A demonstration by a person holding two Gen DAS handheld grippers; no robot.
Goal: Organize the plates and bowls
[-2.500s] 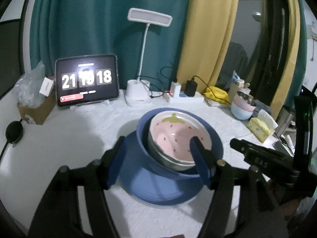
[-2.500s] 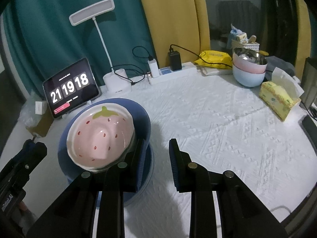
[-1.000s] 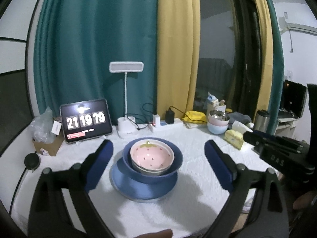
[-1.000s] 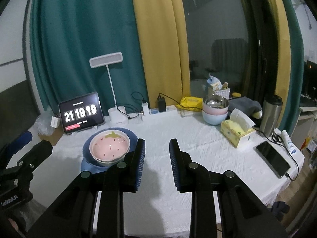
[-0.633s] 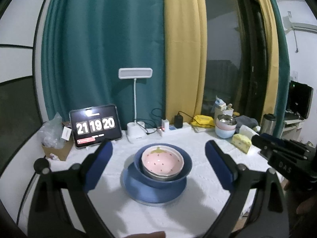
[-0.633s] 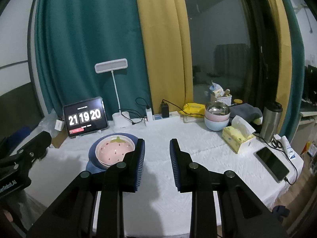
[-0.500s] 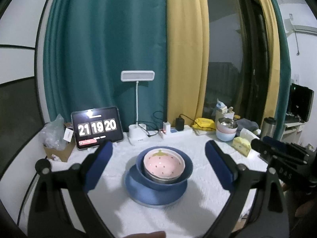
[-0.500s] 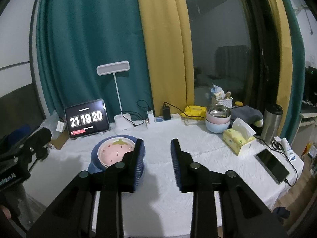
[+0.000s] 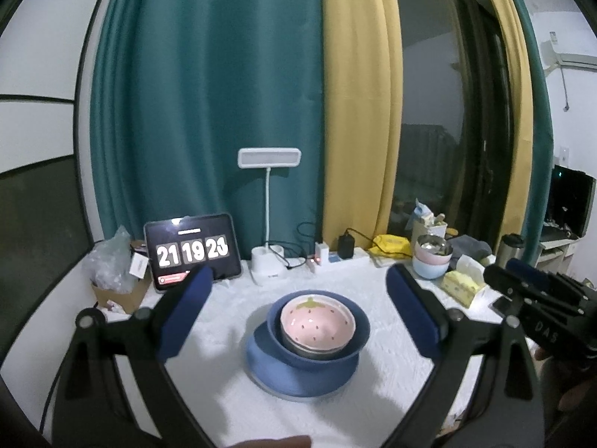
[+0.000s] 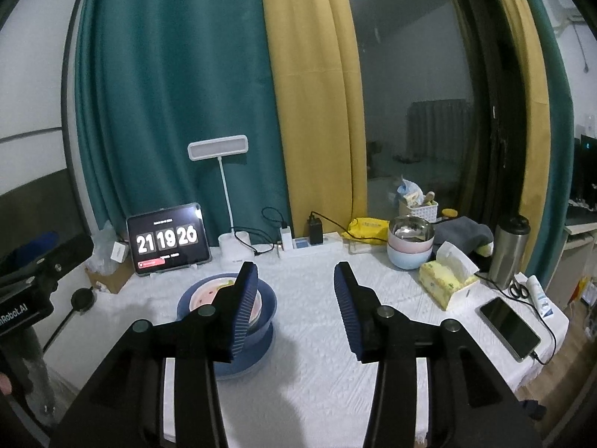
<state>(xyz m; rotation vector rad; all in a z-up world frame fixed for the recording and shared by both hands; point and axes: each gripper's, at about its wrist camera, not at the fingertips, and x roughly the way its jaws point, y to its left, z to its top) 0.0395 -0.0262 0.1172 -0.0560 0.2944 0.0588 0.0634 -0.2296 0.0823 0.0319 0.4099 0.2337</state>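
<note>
Two fisheye views, each looking forward and slightly downward along a handheld gripper's two fingers, from above the near edge of a white-covered table. The left gripper view faces the stacked bowls straight ahead between its fingers. The right gripper view has the stacked bowls ahead and to its left. Both share the clock tablet, desk lamp and curtains beyond.

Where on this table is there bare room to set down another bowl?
Open tablecloth lies between the blue stack and the tissue box. The back edge is crowded: tablet clock, lamp base, power strip, stacked bowls.
</note>
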